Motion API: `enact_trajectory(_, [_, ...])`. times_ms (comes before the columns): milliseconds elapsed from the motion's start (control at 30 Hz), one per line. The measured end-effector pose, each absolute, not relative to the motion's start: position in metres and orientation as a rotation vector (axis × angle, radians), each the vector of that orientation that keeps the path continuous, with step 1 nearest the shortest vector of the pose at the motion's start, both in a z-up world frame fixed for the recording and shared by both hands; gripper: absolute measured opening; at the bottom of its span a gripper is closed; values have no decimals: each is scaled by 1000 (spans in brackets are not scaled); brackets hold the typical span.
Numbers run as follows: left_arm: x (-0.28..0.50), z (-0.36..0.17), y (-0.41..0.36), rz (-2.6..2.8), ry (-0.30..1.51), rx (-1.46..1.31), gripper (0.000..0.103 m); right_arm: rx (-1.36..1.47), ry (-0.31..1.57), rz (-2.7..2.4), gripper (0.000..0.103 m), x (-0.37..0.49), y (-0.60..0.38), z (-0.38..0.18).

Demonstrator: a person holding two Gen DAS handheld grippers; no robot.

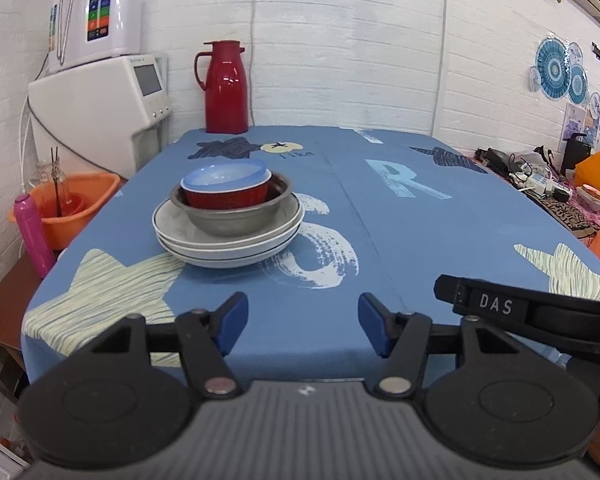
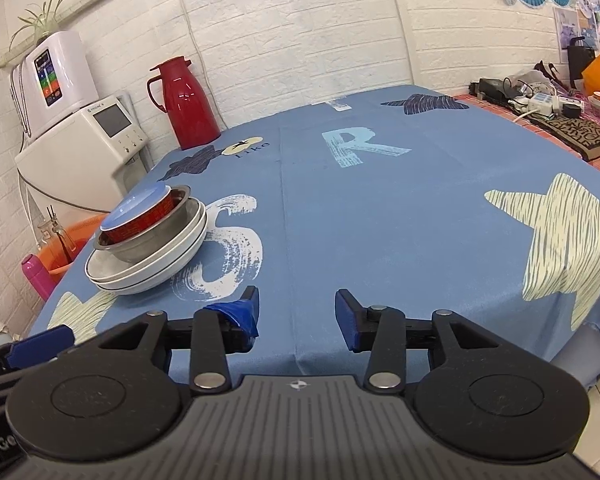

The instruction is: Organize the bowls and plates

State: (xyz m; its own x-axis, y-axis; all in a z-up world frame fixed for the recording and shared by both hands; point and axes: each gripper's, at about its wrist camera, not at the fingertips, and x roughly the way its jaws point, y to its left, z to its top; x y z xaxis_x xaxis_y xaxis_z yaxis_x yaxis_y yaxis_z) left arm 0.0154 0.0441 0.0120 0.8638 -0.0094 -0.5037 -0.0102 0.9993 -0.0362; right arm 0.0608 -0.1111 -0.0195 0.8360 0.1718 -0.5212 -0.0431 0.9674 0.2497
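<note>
With both claws, left (image 1: 303,322) and right (image 2: 297,314), wide and empty, I should lift the blue bowl (image 1: 226,174) straight off the stack, gently.

On the table (image 1: 440,240), 2 plates (image 1: 228,240) were stacked at the left, a metal bowl (image 1: 232,216) on them, 2 smaller bowls (image 1: 226,190) nested inside; a thermos jug (image 1: 225,88) was set behind.

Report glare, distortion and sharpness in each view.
Left wrist: fisheye bends the brick wall; bright glare streaks on the red flask; the bowl stack is sharp, the open left tool slightly soft. Right wrist: the table tilts and bulges; glare on the flask; the open right tool is fairly crisp.
</note>
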Motion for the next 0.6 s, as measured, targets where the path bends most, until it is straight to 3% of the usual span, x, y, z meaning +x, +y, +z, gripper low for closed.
enact_trajectory(600, [17,8,49,19,543,-64,65,196,567,120,31,56,-102,-20])
